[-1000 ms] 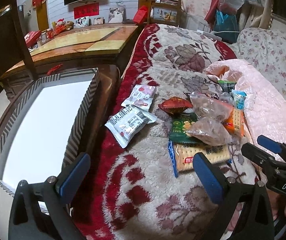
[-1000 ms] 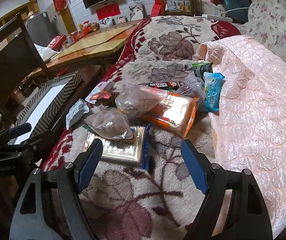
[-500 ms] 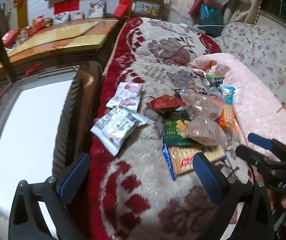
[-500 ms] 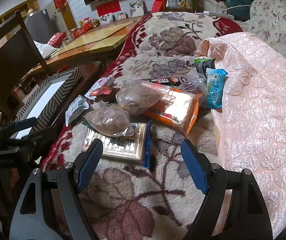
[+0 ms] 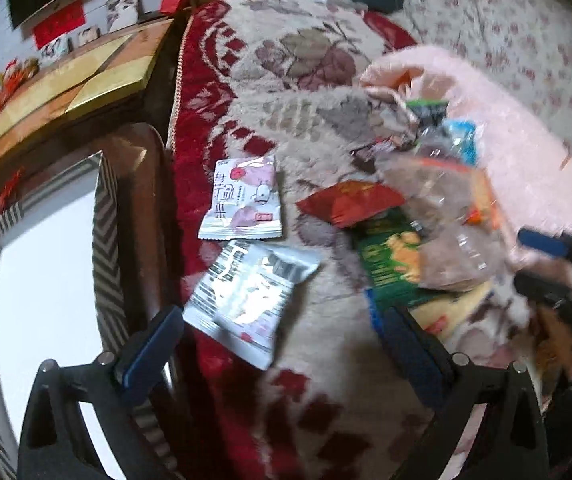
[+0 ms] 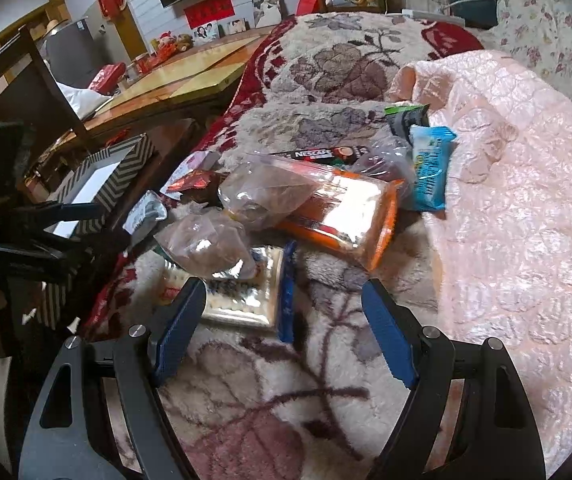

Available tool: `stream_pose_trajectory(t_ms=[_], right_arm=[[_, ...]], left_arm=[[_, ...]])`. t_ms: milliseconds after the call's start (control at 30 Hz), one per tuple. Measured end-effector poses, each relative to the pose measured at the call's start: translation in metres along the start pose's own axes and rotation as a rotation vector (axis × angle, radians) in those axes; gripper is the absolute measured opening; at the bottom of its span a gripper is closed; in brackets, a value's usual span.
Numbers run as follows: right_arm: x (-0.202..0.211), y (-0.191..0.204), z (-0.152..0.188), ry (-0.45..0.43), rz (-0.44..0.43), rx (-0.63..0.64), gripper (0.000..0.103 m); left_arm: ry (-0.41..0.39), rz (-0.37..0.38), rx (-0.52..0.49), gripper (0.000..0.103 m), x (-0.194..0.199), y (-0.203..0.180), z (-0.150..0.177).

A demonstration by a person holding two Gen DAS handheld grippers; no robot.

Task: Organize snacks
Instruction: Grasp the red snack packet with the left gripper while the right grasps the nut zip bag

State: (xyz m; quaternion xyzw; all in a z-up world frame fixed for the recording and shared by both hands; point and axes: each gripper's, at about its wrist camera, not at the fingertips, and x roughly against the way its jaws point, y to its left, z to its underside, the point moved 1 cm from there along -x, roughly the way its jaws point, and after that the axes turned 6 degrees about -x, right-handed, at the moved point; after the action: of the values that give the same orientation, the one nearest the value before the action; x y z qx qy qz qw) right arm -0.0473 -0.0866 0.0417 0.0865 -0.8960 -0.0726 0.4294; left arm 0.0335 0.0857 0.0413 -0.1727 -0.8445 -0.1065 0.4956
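Both claws hang spread wide and empty over a plush cream blanket with dark red borders and a brown leaf pattern (image 6: pixel 246 392). The left claw (image 5: pixel 282 344) hovers above the blanket's red edge, its blue pads on either side of a silvery white snack packet printed with black text (image 5: pixel 246 292) that lies flat below it, untouched. Just beyond that packet lies a white pouch with pink and red fruit drawings (image 5: pixel 242 200), also flat on the blanket.

The right claw (image 6: pixel 282 324) hovers over the near end of the snack pile. Directly ahead of it is a flat cracker pack with a shiny clear face and blue edge (image 6: pixel 246 300), with a crumpled clear plastic bag of brown contents (image 6: pixel 206 244) resting on top. Behind that, an orange-wrapped rectangular biscuit pack (image 6: pixel 346 216) carries a second clear bag (image 6: pixel 270 192). A light blue sachet (image 6: pixel 430 168) leans against the edge of a quilted pale pink cover (image 6: pixel 526 220), and a dark Nescafé stick box (image 6: pixel 326 154) lies behind the pile. A red crinkled packet (image 5: pixel 350 200) and a green packet (image 5: pixel 390 260) sit on the pile's left side.

Left of the blanket stands an open box with black-and-white zigzag walls and a white inside (image 5: pixel 102 216), with no snacks visible in it.
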Motion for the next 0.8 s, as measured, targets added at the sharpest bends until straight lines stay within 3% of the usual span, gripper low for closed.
stream_pose_trajectory(t_ms=[467,800], right_arm=[[-0.025,0.009,-0.030,0.049,-0.026,-0.043,0.081],[-0.058,0.016,-0.055,0.075,-0.012,-0.089,0.081]], left_arm=[[0.083,-0.020,-0.093,0.096,-0.026,-0.001,-0.015],[0.147,0.012,-0.118,0.096,-0.045,-0.001,-0.019]])
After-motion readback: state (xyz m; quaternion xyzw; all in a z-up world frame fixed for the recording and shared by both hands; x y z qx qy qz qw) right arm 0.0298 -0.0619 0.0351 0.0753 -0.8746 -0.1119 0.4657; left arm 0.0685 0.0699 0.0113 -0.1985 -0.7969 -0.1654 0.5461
